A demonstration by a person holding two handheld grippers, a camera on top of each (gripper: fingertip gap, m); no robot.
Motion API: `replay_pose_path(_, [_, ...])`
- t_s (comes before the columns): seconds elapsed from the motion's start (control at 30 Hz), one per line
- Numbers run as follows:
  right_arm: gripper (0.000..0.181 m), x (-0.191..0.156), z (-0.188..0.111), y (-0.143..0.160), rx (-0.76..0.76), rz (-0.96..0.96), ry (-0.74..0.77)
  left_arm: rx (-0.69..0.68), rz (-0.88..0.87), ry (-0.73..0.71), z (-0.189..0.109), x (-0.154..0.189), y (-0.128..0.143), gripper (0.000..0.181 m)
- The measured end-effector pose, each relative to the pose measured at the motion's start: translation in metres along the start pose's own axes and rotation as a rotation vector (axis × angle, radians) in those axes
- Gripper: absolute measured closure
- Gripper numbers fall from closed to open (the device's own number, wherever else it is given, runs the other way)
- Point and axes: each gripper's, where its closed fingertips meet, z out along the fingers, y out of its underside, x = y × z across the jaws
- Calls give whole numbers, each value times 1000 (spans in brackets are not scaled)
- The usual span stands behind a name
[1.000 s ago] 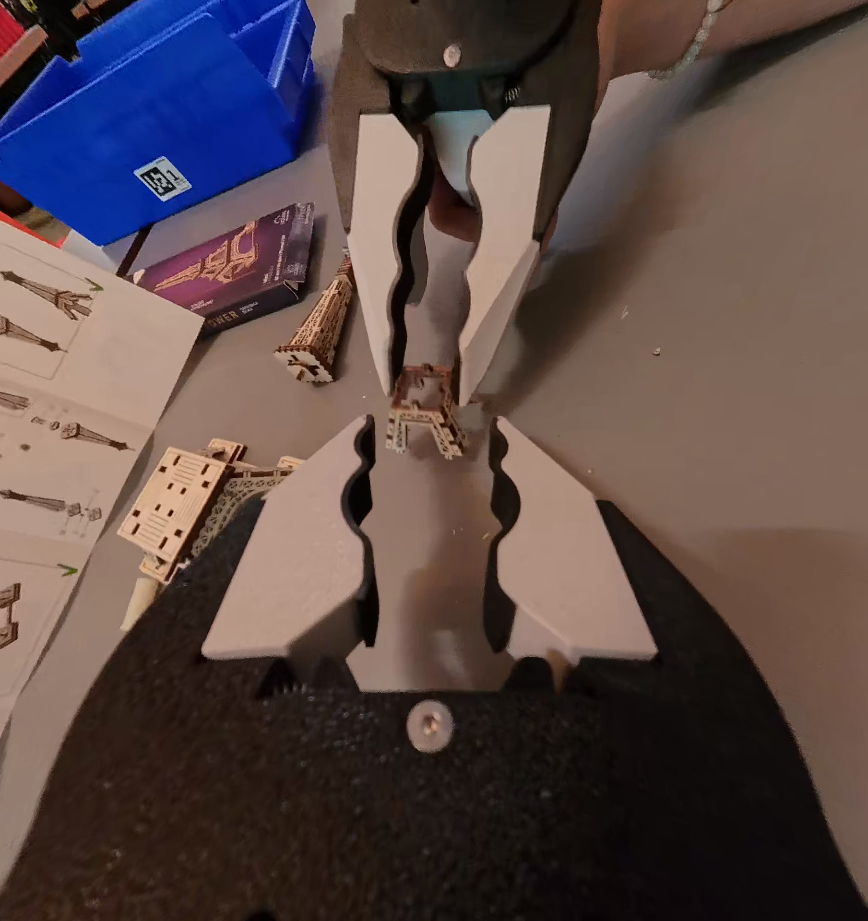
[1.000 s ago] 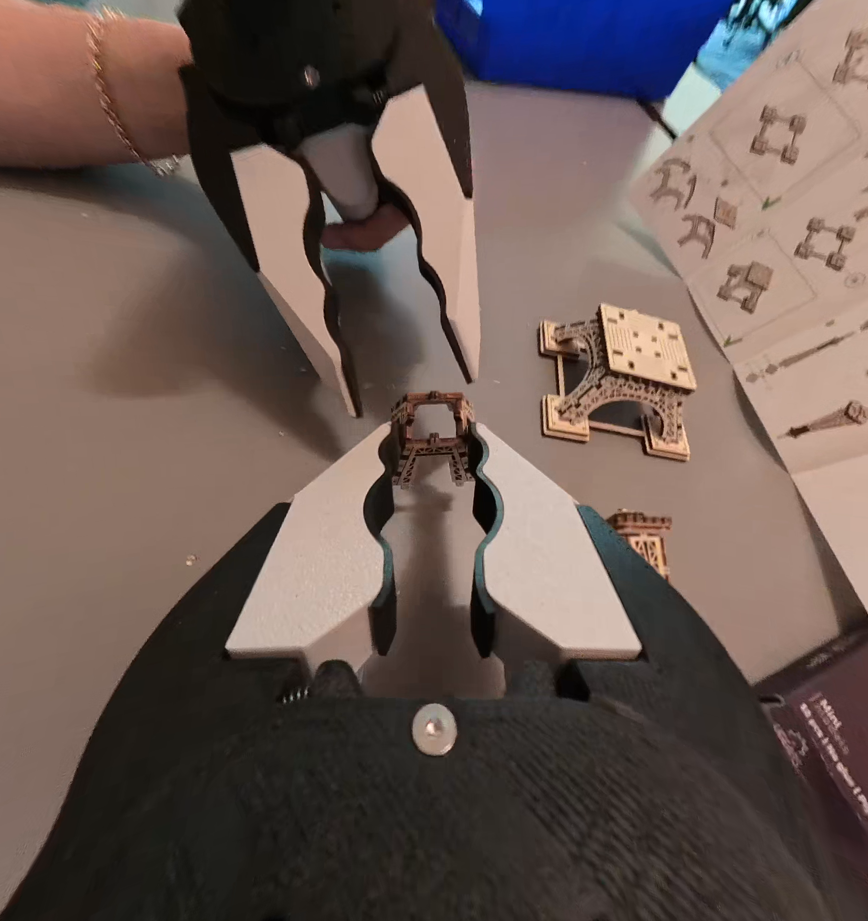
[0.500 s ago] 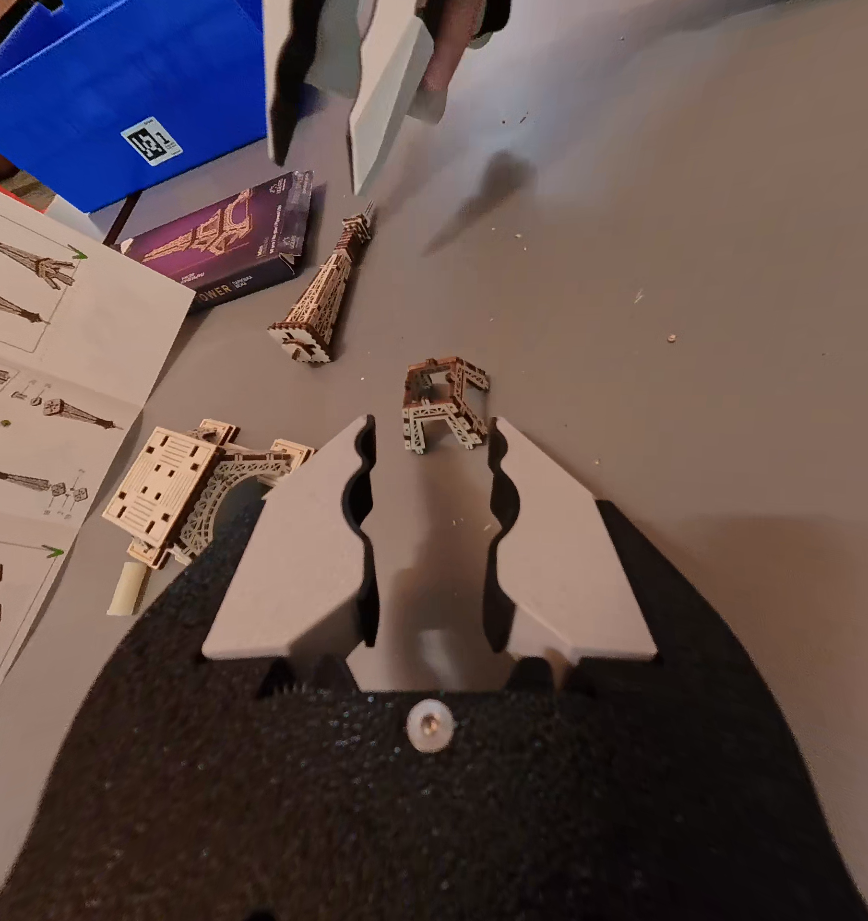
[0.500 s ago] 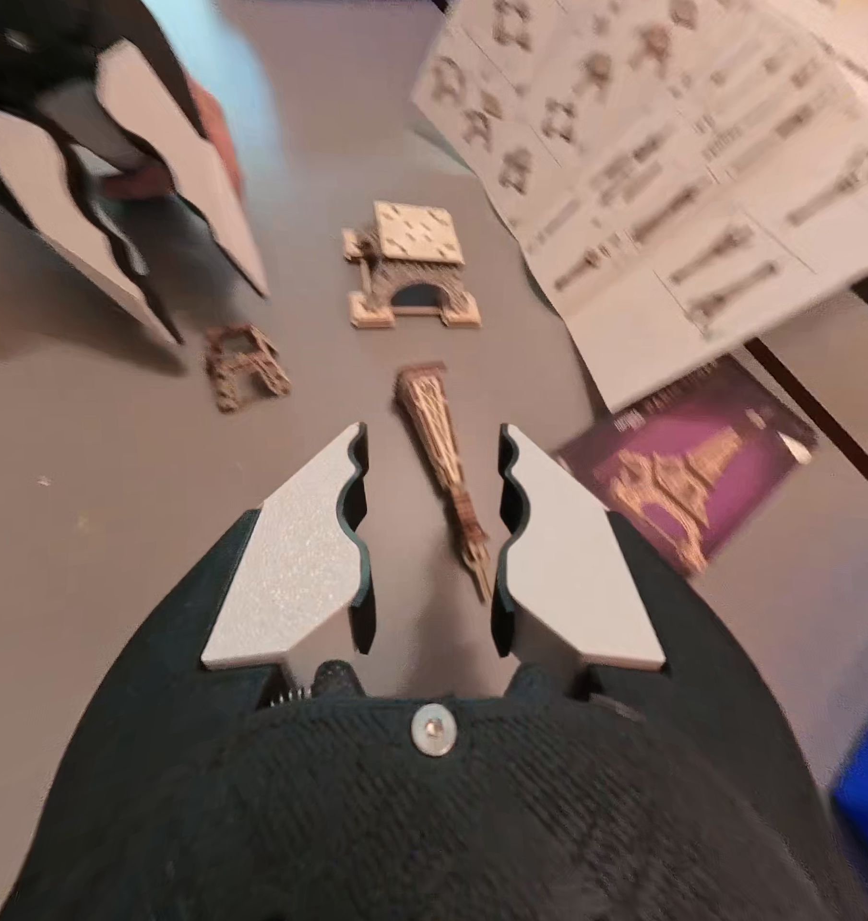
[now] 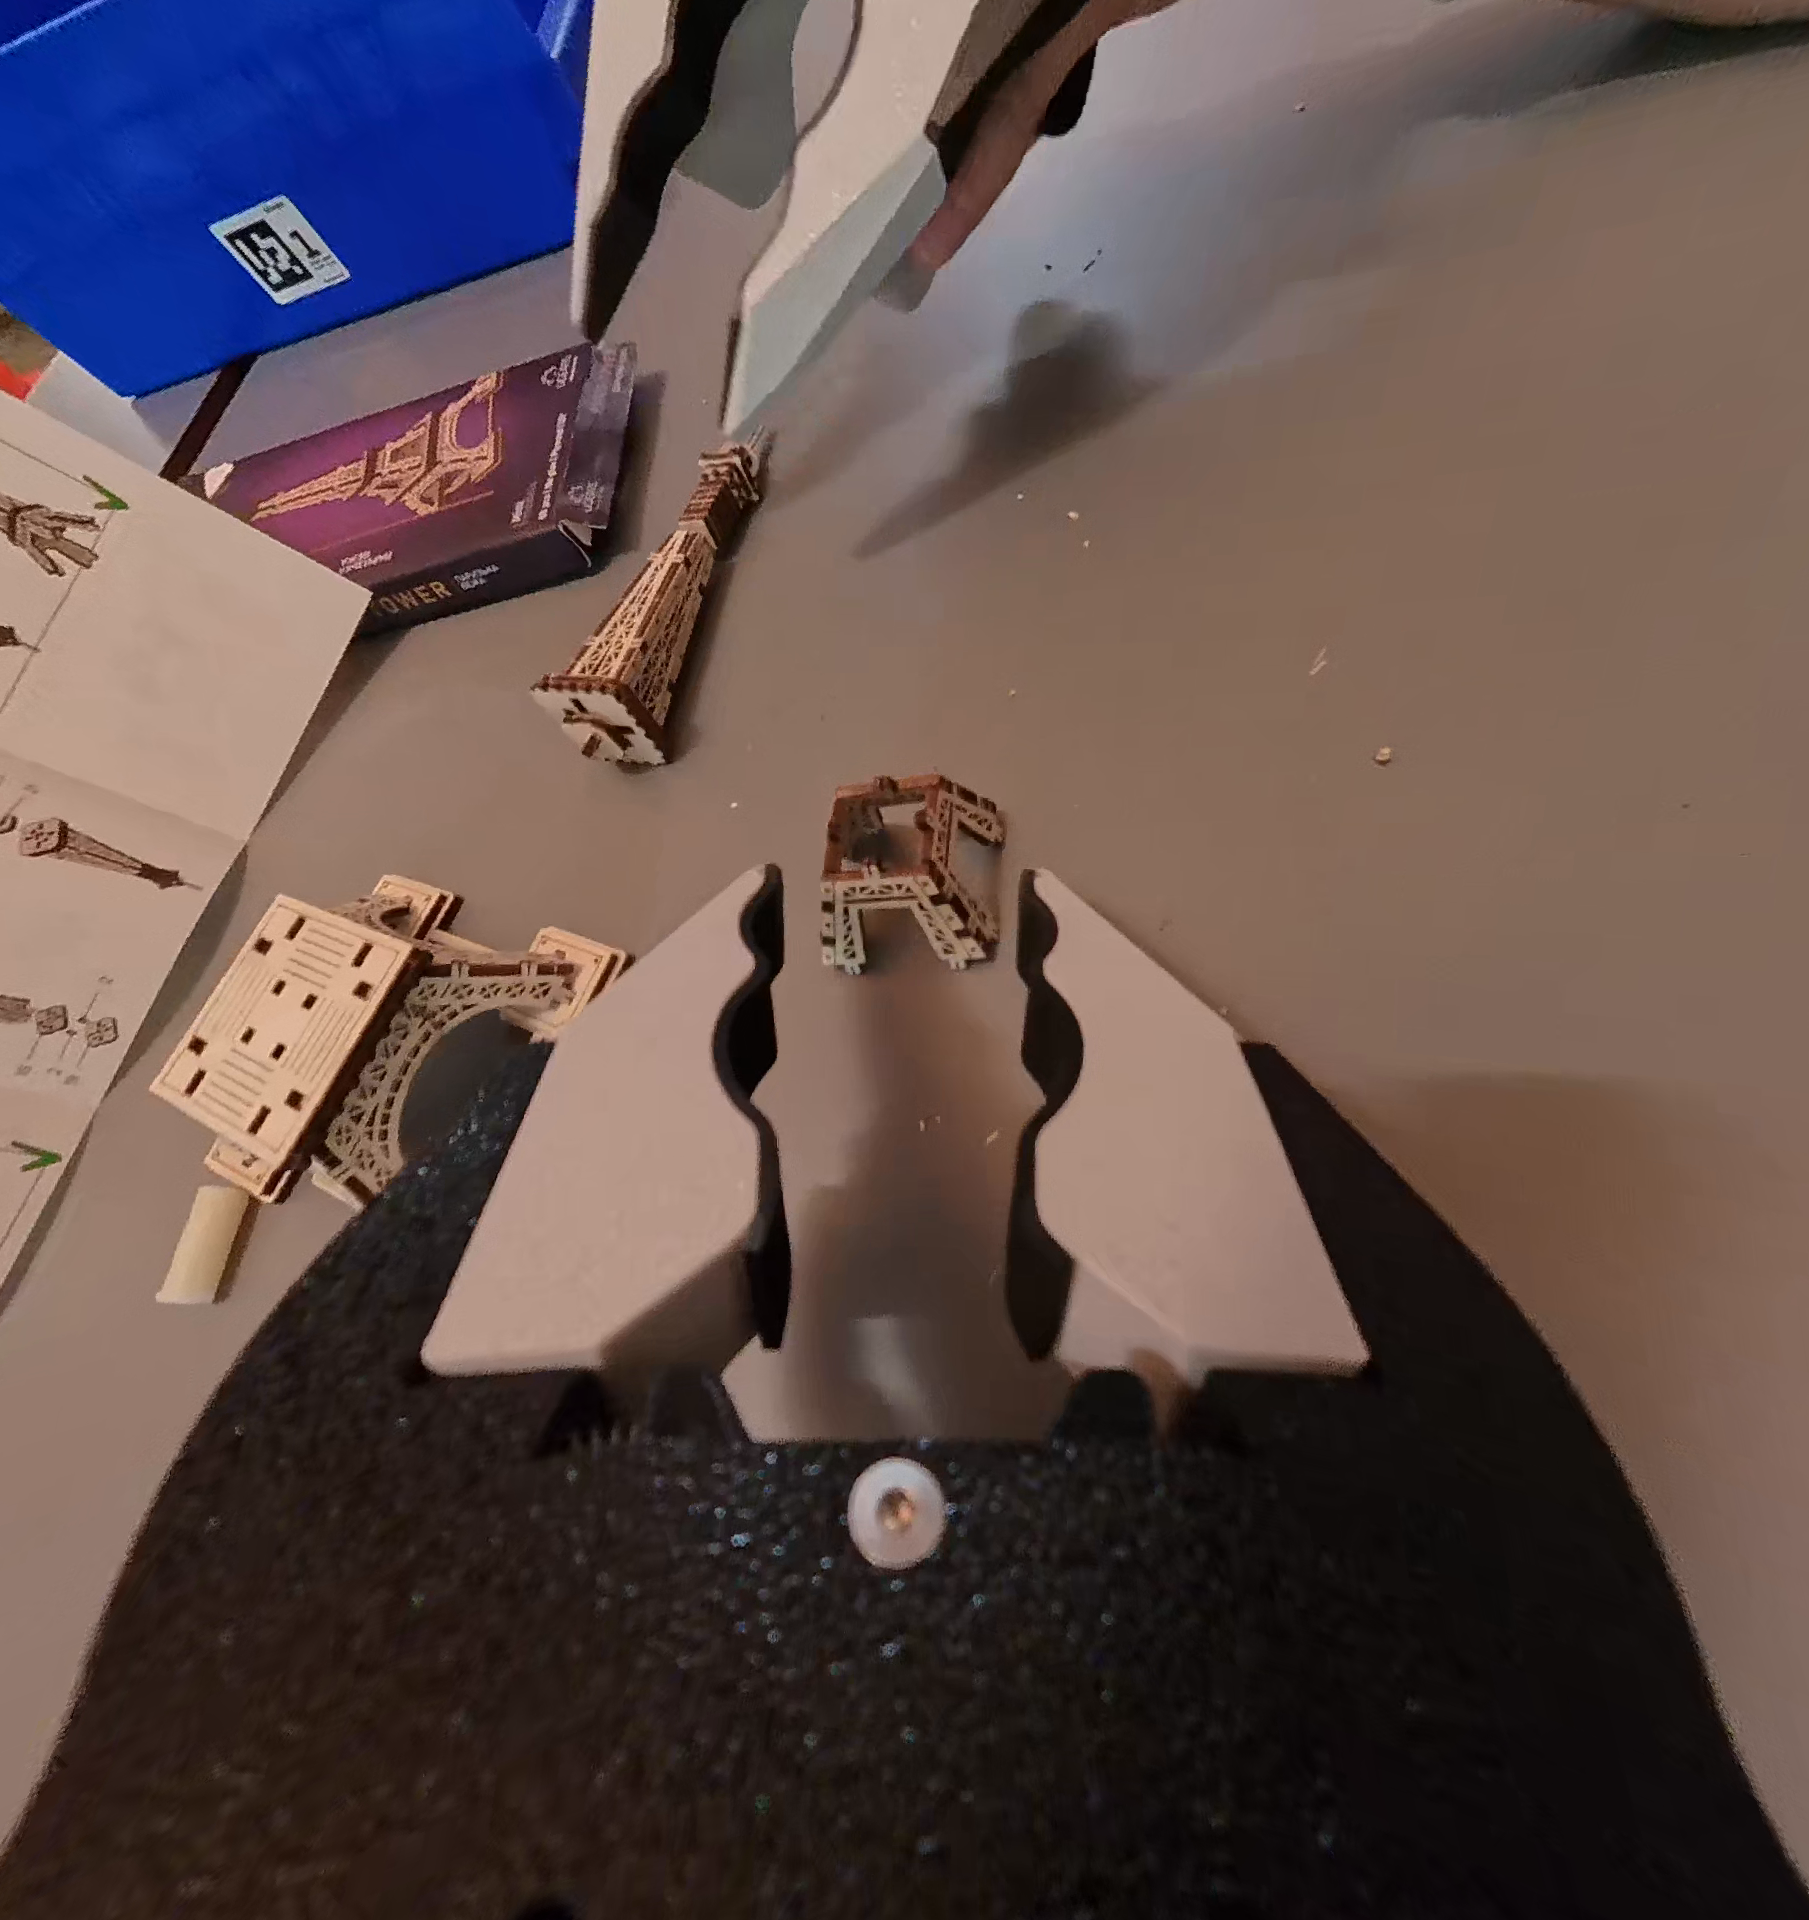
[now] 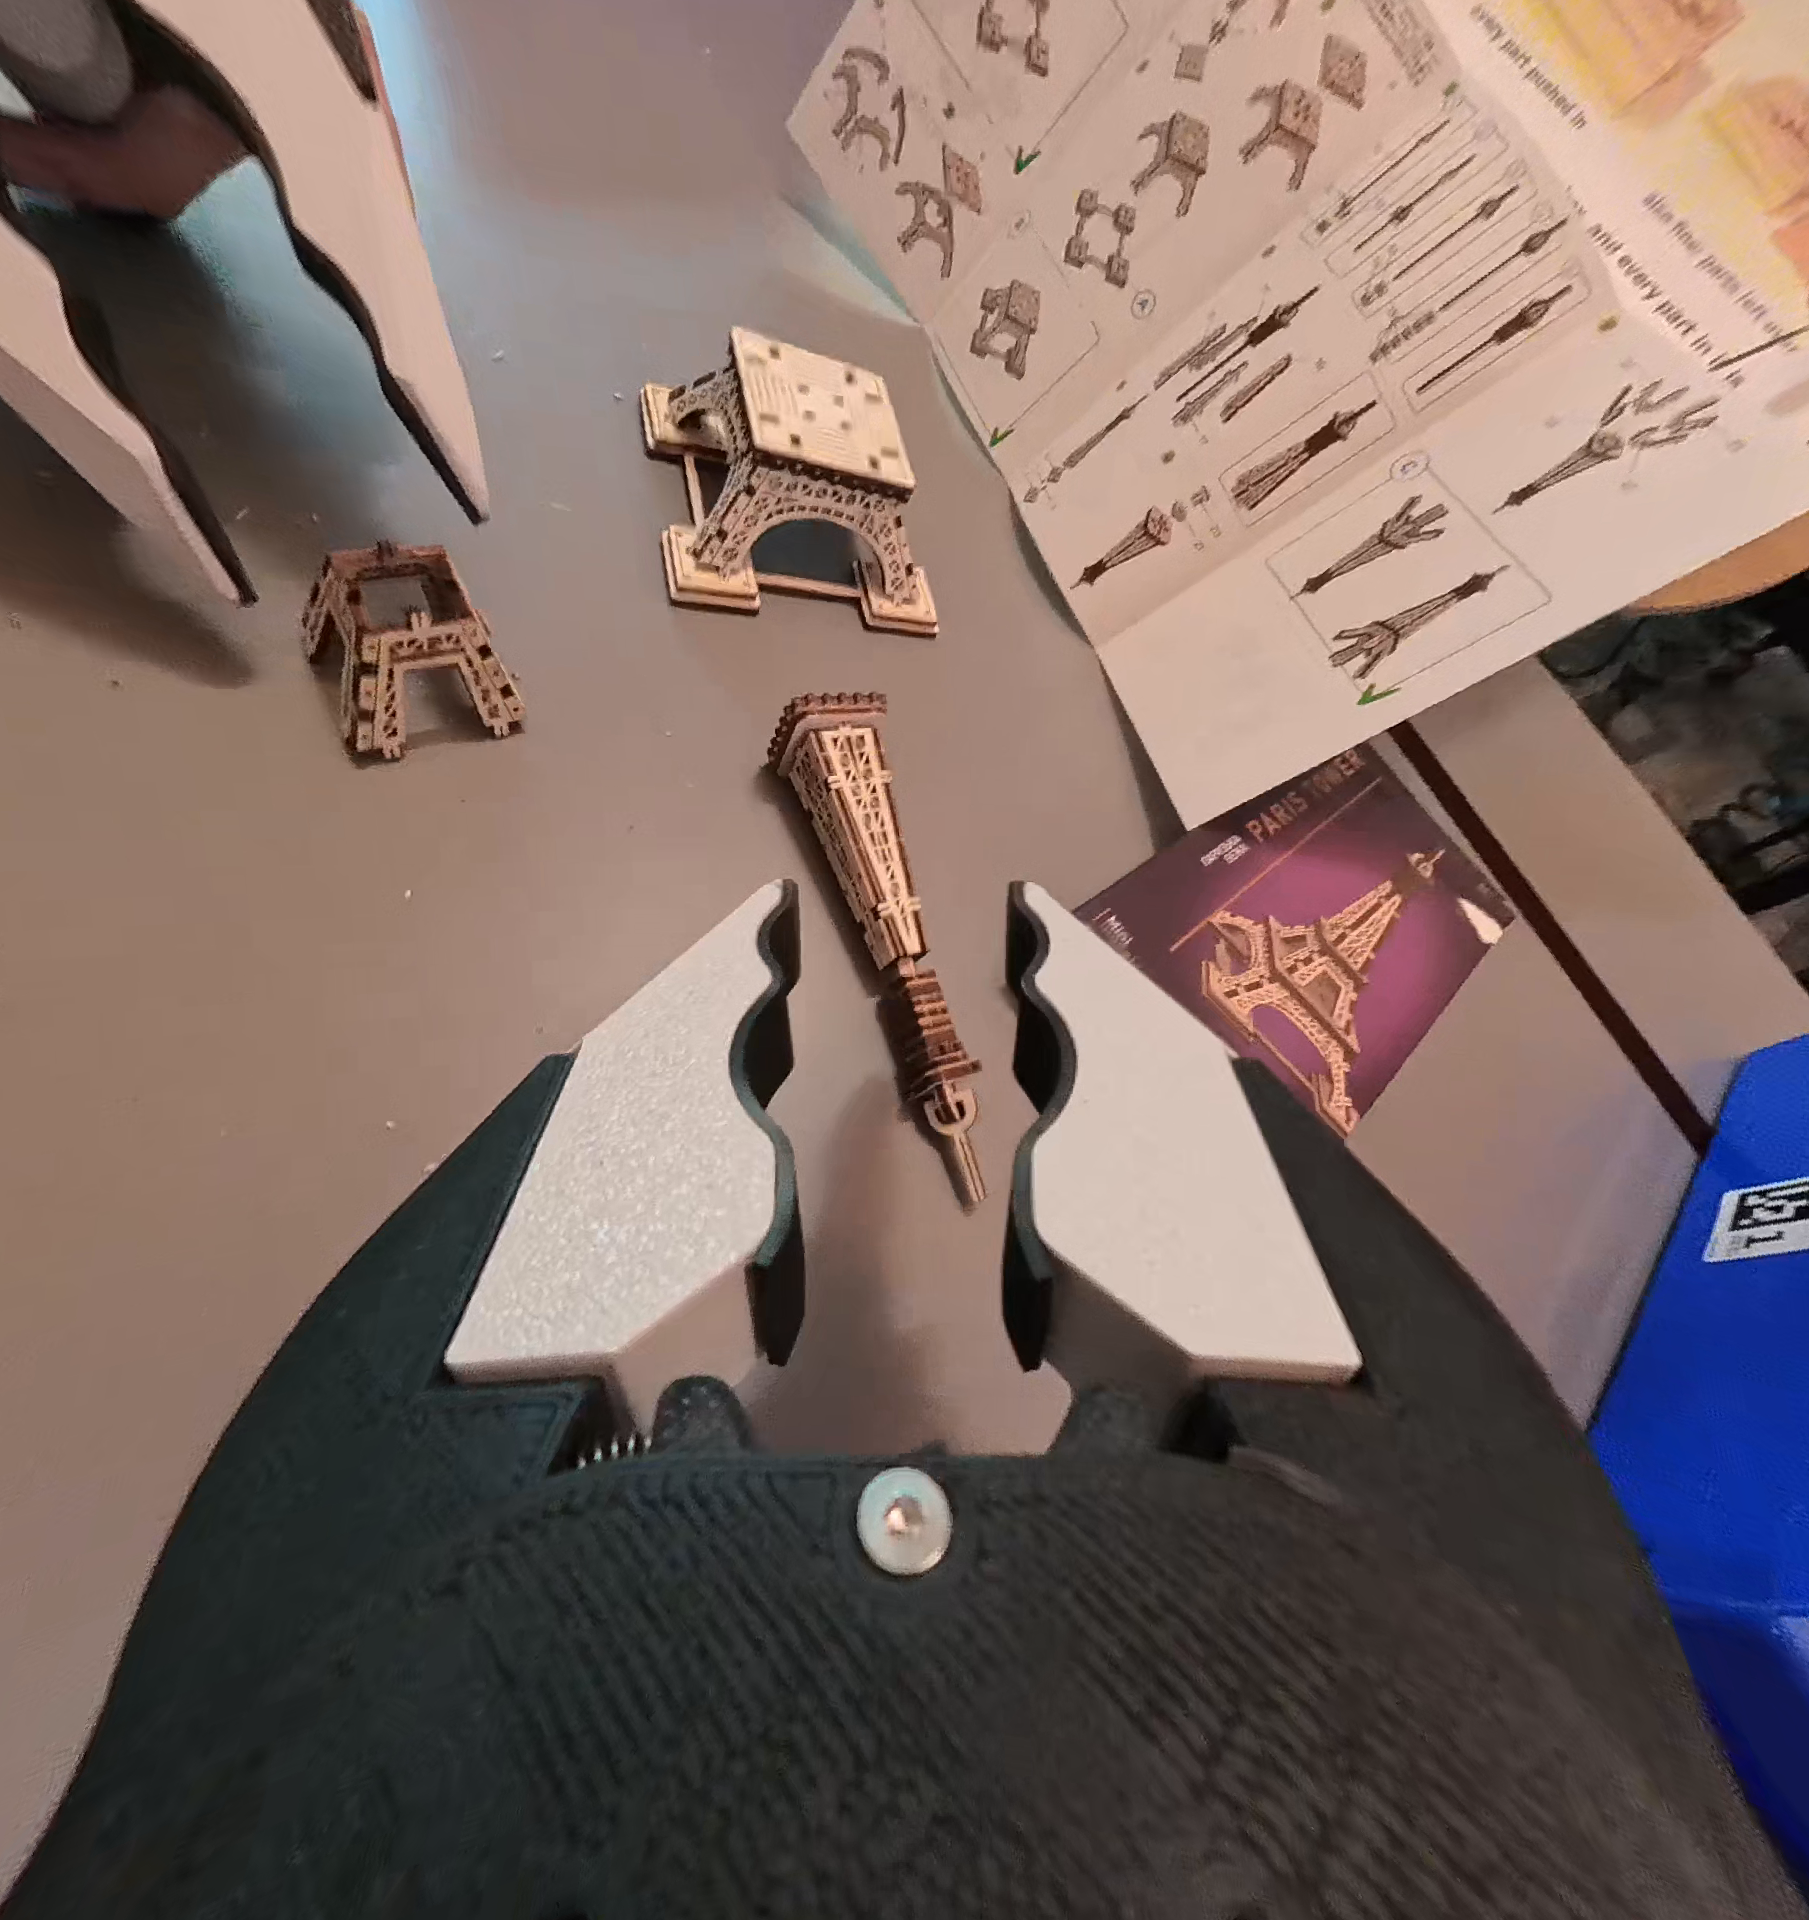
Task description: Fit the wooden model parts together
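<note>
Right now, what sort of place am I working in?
It looks like a hobby or workshop bench: a gray table with wooden tower parts such as a spire, a fold-out instruction sheet, the kit's purple box and a blue storage bin.

Pale laser-cut wooden spire (image 6: 865, 878) lies on a smooth matt grey table (image 6: 204, 987).

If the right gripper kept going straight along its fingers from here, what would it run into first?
Most likely the spire piece: the open right gripper already straddles its thin end, and it lies flat on the table along the fingers. Farther on stands the arched base piece. Gripper height is unclear.
</note>
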Motion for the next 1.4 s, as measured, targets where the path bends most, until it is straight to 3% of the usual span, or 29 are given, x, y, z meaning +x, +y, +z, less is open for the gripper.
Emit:
replay_pose_path(0.17, [148, 27, -4, 0, 53, -4, 160, -9, -47, -42, -6, -12, 2, 138])
replay_pose_path(0.27, [145, 53, -12, 14, 7, -81, 333, -70, -131, -193, -24, -44, 14, 135])
replay_pose_path(0.4, [137, 84, -28, 21, 49, -29, 496, -129, -210, -613, -73, -109, 39, 135])
replay_pose_path(0.5, [131, 100, -38, 27, 57, -94, 591, -289, -80, -908, -109, -140, 63, 138])
replay_pose_path(0.57, [131, 110, -48, 30, 35, -188, 683, -323, -53, -960, -113, -145, 73, 139])
replay_pose_path(0.73, [134, 125, -66, 40, 15, -220, 821, -304, -86, -951, -108, -145, 78, 139])
replay_pose_path(0.97, [126, 127, -62, 50, -22, -143, 777, -307, 5, -955, -101, -140, 61, 142])
replay_pose_path(1.1, [125, 123, -61, 33, -9, -167, 768, -260, 86, -1009, -102, -142, 41, 139])
replay_pose_path(1.23, [122, 111, -52, 23, 90, -54, 675, -149, 97, -1075, -101, -149, 25, 131])
replay_pose_path(1.4, [115, 96, -45, -5, 298, 167, 531, -182, 269, -1202, -104, -159, 27, 118])
